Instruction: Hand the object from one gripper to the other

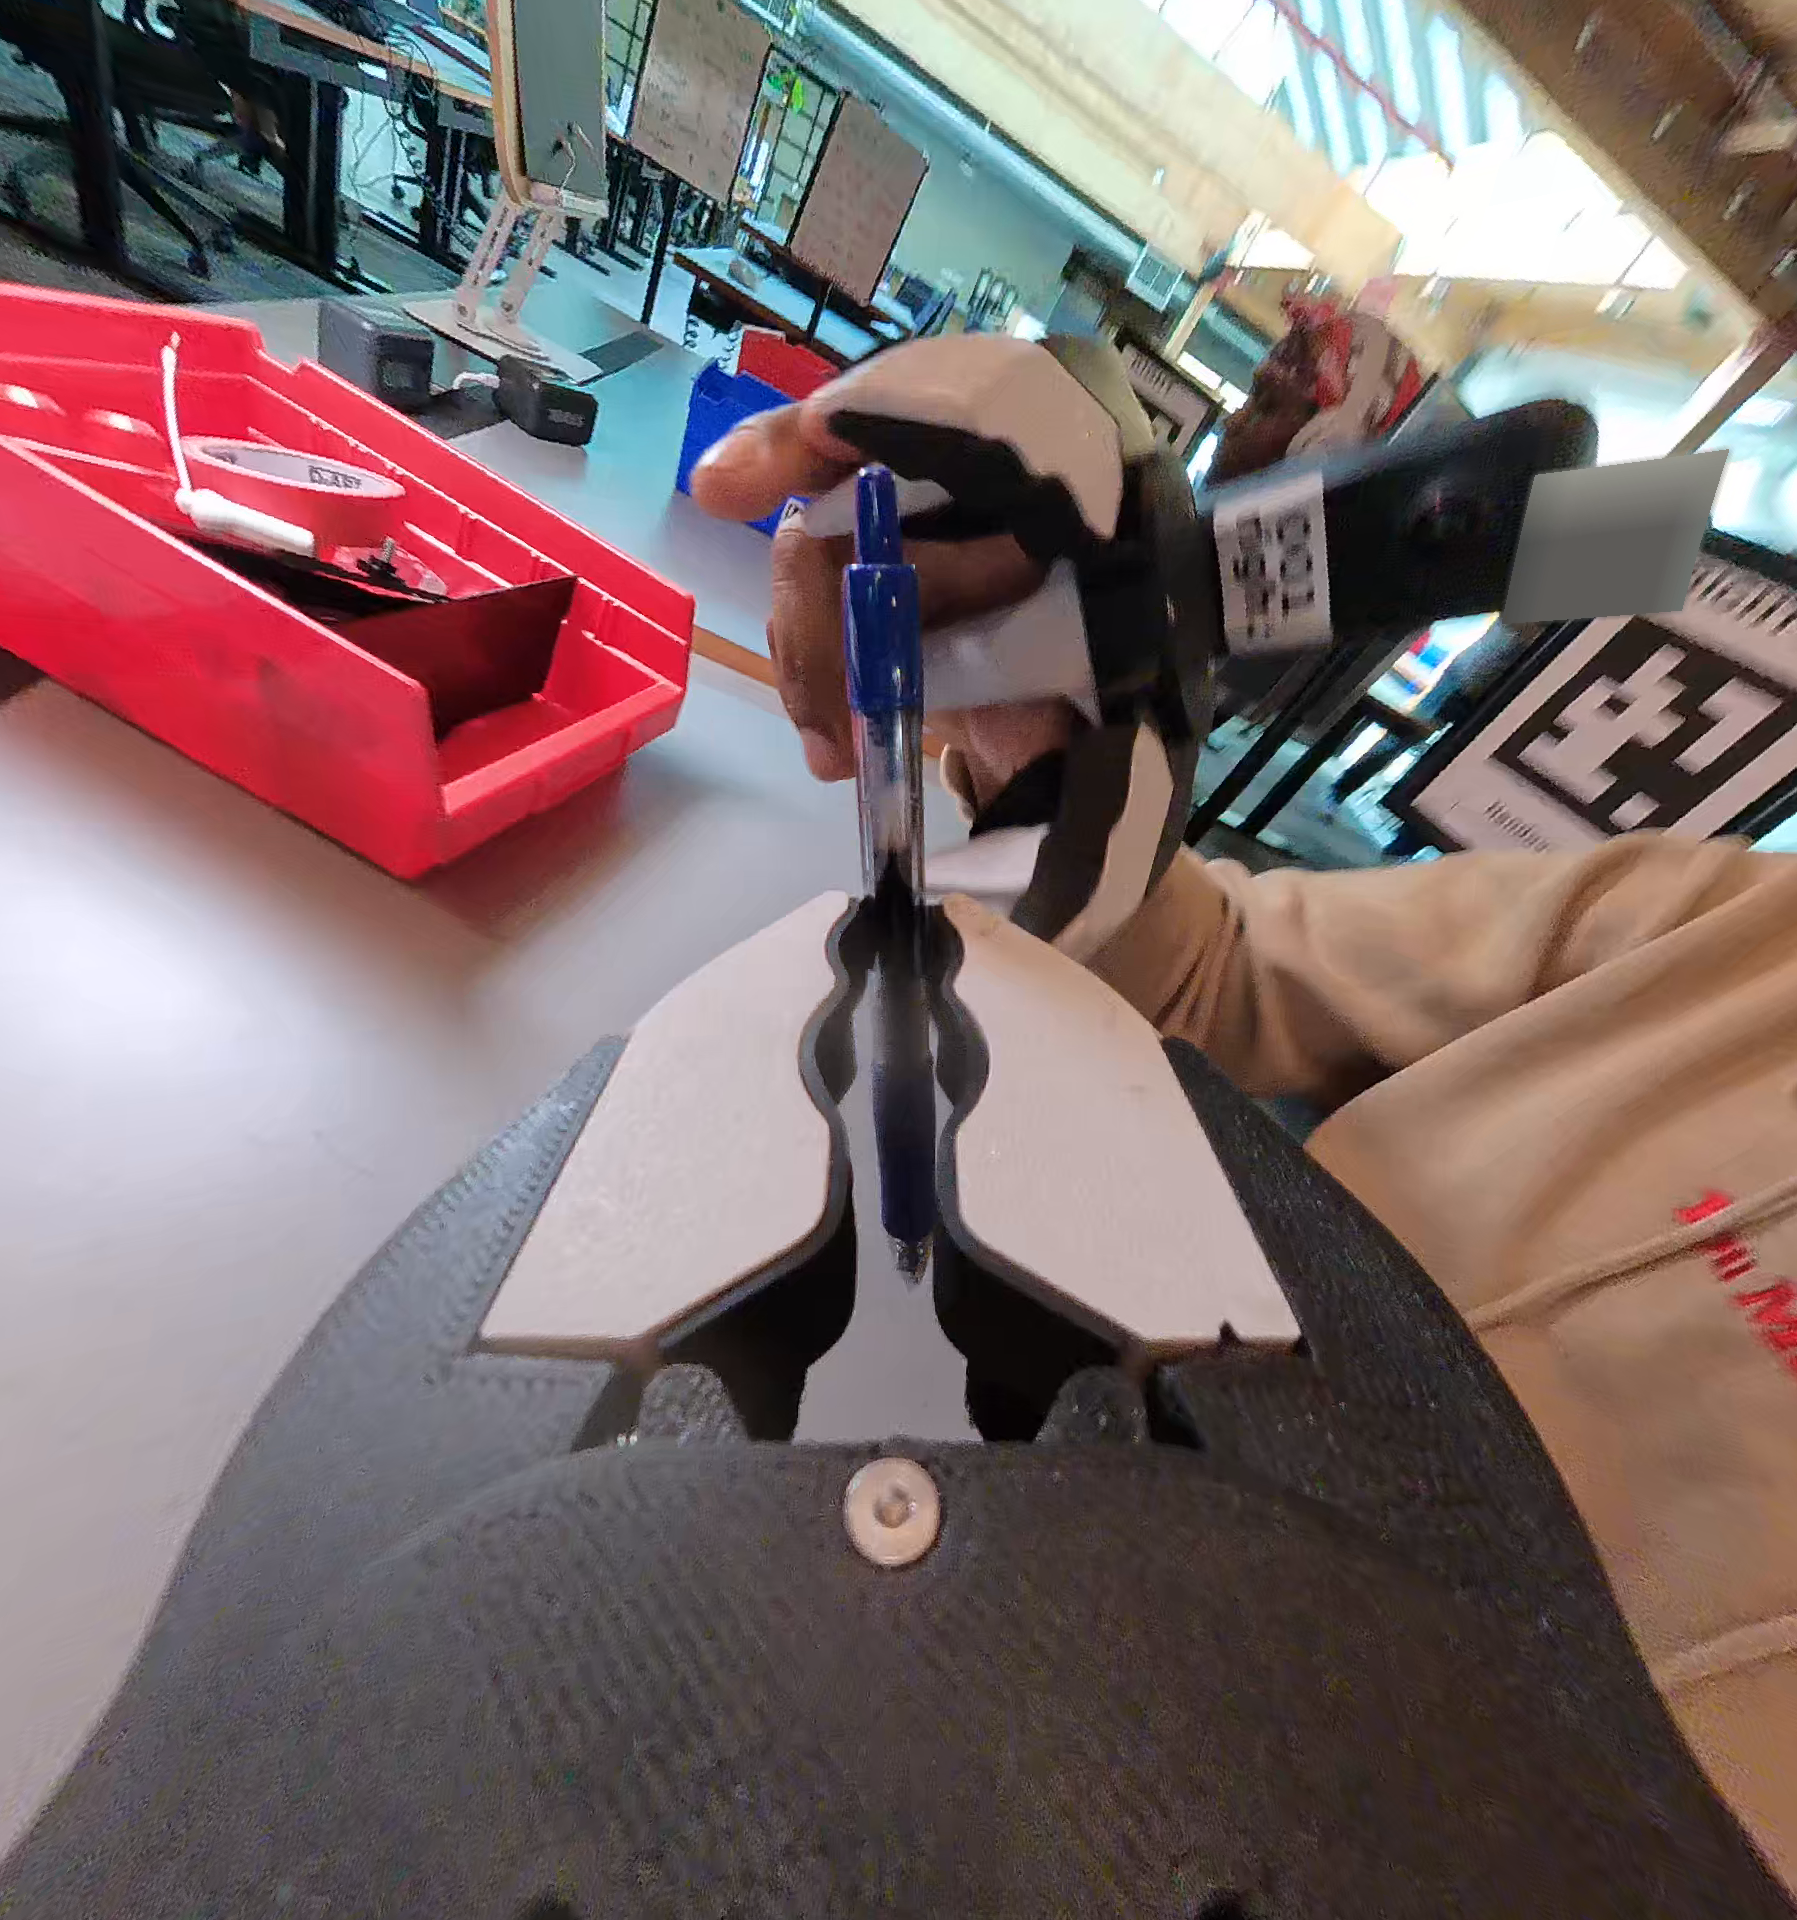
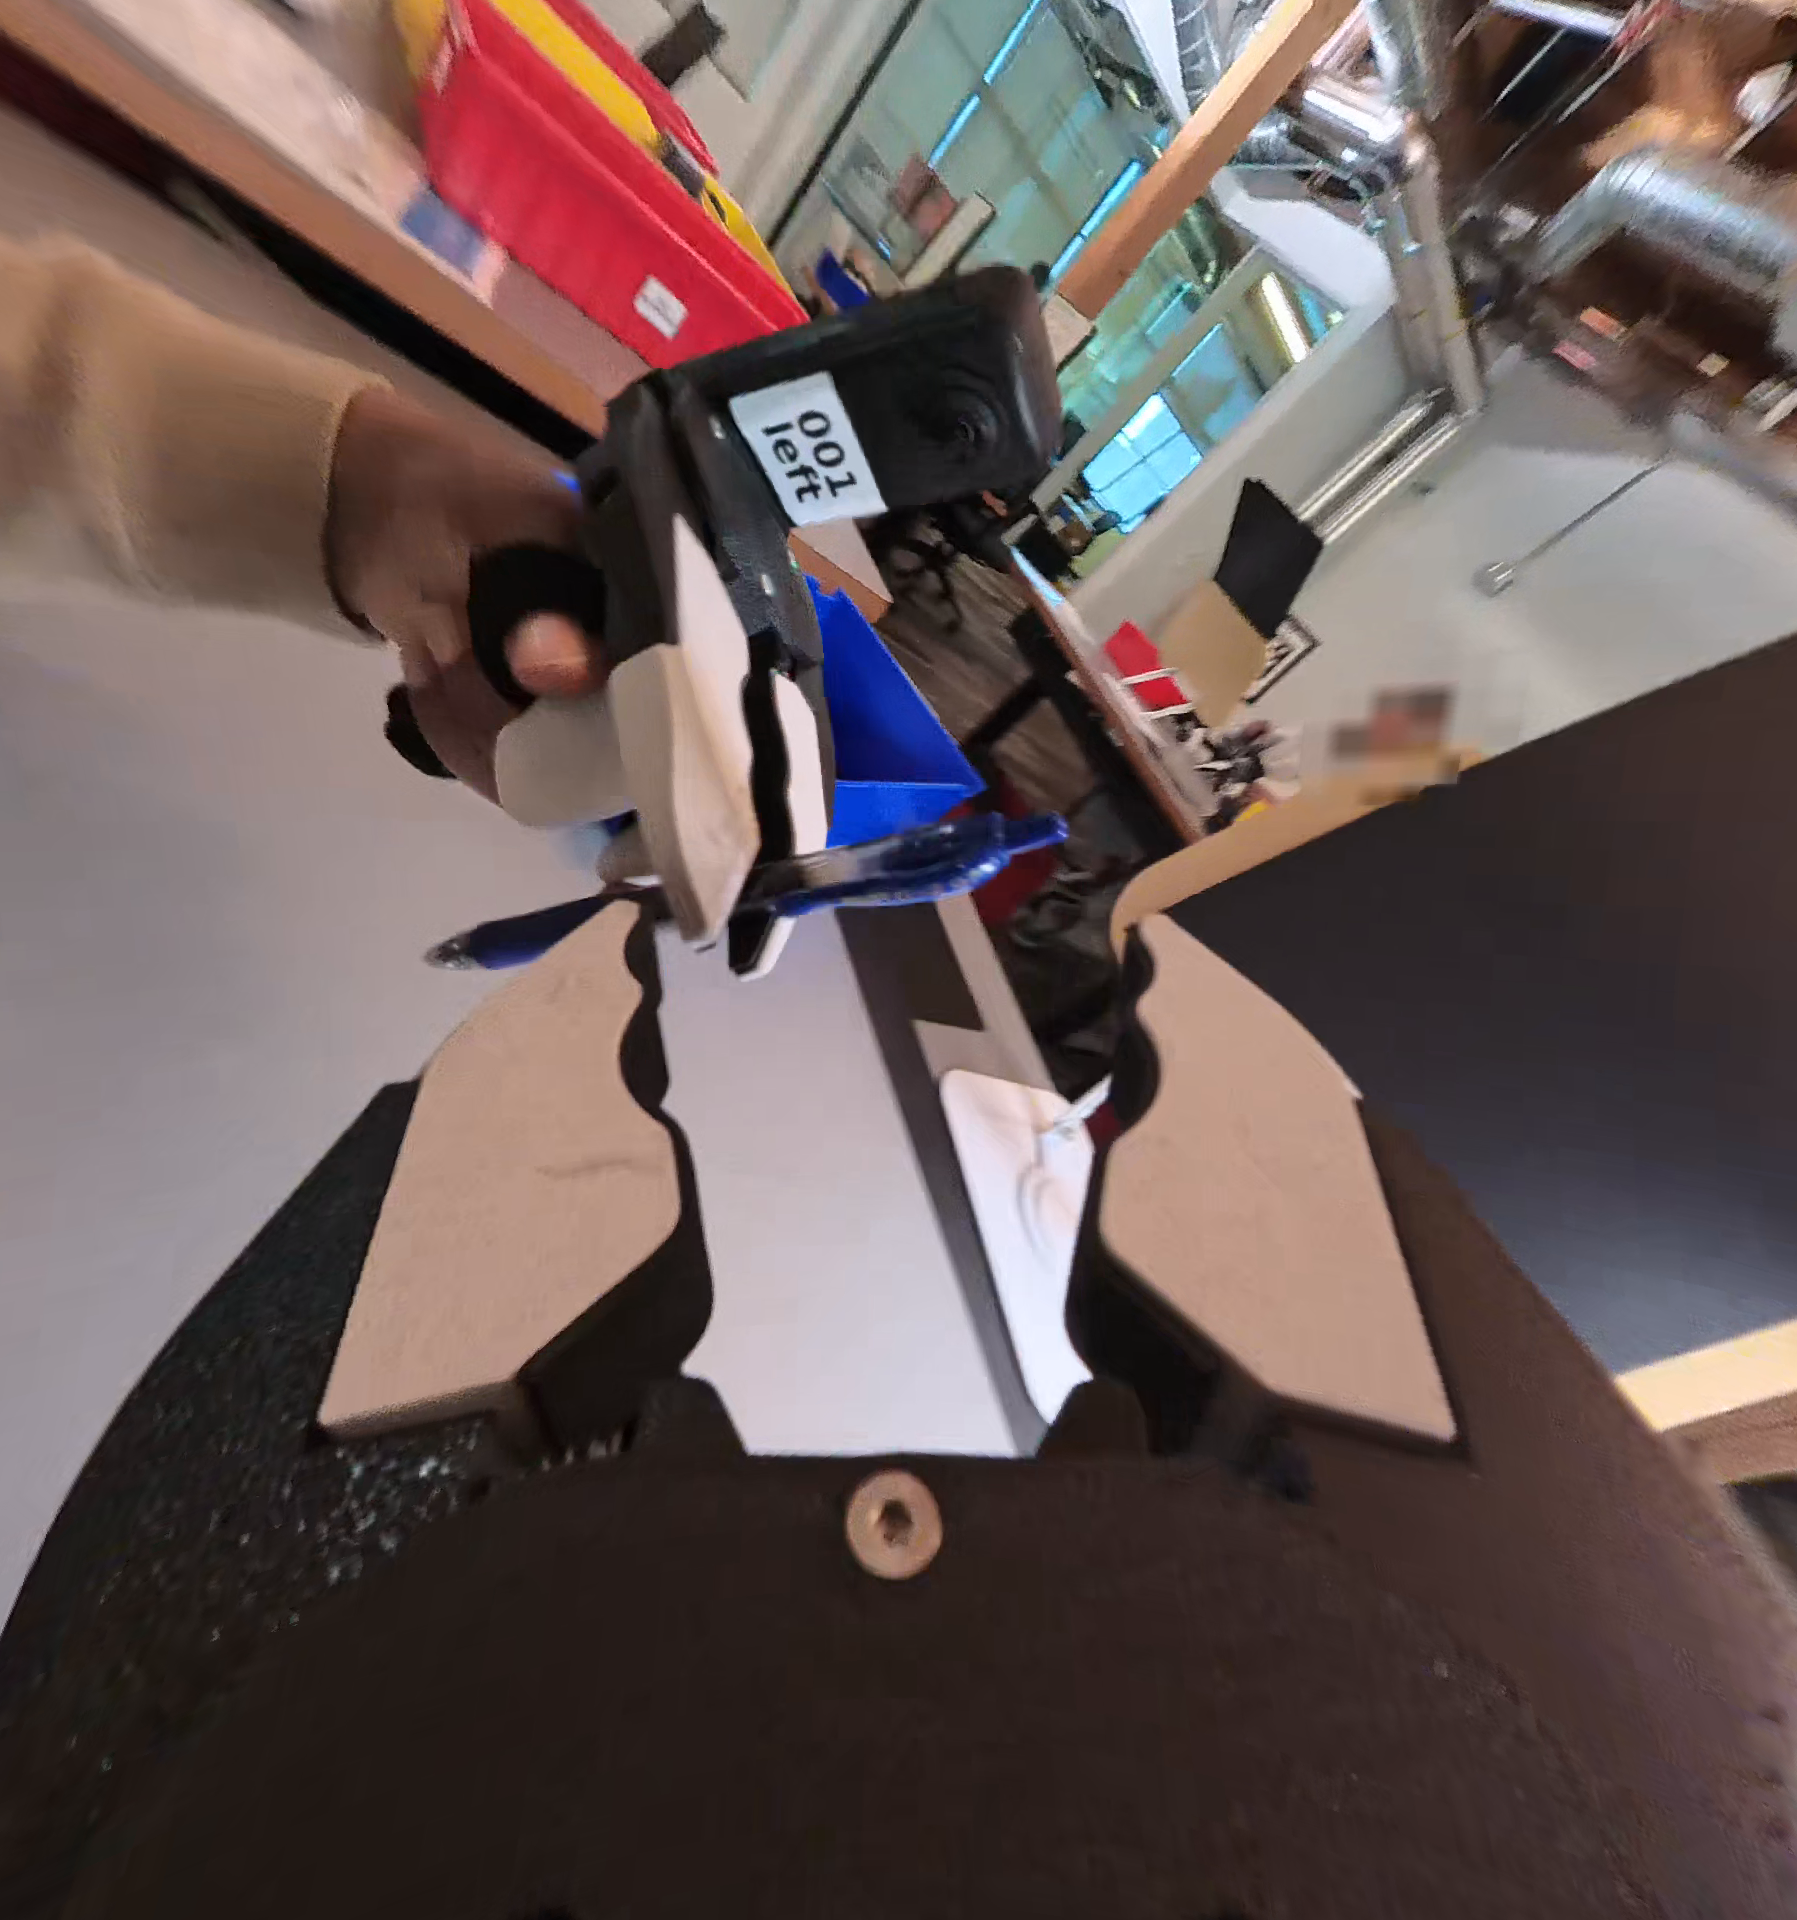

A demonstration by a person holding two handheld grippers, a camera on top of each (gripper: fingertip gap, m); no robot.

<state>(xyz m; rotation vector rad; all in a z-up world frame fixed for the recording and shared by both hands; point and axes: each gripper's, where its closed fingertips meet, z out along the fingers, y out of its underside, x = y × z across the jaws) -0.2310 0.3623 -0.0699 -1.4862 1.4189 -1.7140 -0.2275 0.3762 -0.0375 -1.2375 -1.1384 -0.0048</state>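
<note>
The left gripper is clamped on a blue pen, its cap end pointing to 12 o'clock in the left wrist view. The right gripper has its jaws spread wide and empty, just beside the pen, above a grey table with a red bin at 10 o'clock

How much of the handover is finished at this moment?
Done: the left tongs are shut on the blue pen, lifted off the grey table. In hand: the right tongs are open and close to the pen, not gripping it. Left: close the right tongs on the pen, then open the left ones.
</note>
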